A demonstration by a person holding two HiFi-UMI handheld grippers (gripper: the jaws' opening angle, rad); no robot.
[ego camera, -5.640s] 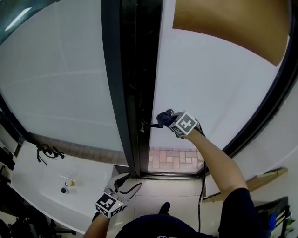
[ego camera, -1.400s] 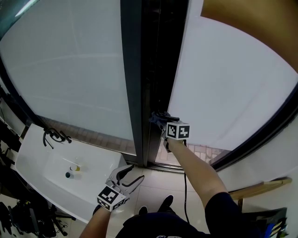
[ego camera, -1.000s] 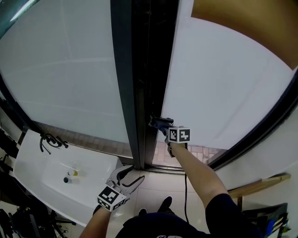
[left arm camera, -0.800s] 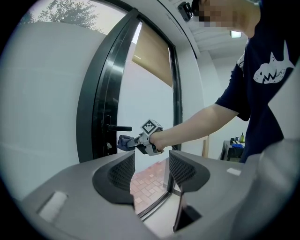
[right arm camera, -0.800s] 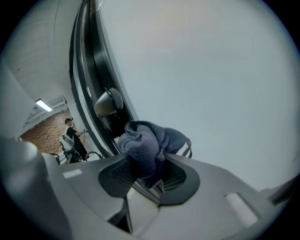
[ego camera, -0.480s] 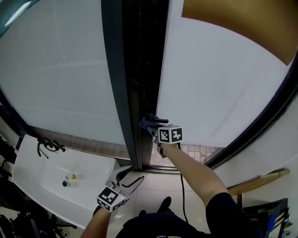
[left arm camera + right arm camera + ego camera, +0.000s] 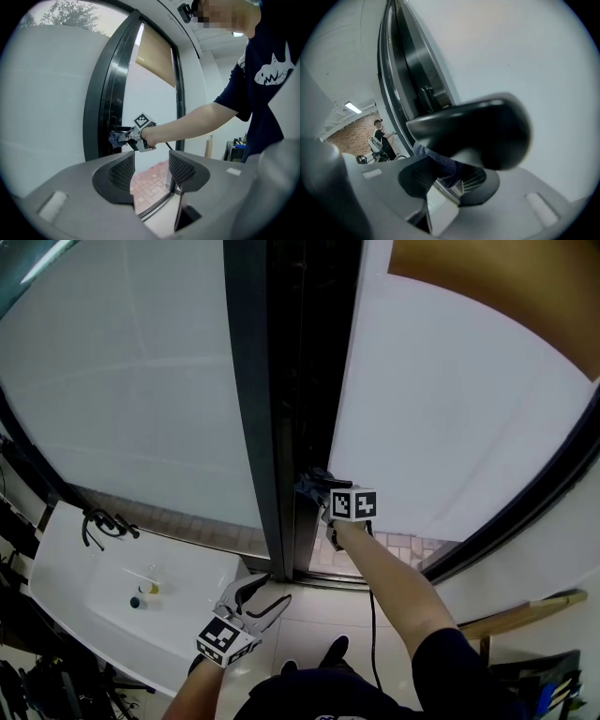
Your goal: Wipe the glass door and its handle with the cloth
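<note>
Handle-wiping seems the step in hand: at frame centre the right gripper (image 7: pixel 323 495) has its jaws clamped on the cloth (image 7: pixel 440 165) against the door handle (image 7: pixel 478 126), while the left gripper (image 7: pixel 255 601) hangs lower left, jaws apart and empty; next, rub along the lever.

The glass door (image 7: pixel 450 418) looks frosted, matt and milky white. Its frame (image 7: pixel 251 427) is dark and smooth with a slight sheen, like metal. The handle (image 7: pixel 478 124) is black and glossy. The cloth (image 7: pixel 440 165) is soft bluish fabric, a little fuzzy. The left claw (image 7: pixel 151 169) and the right claw (image 7: pixel 447 180) are matt grey plastic with gridded pads.
</note>
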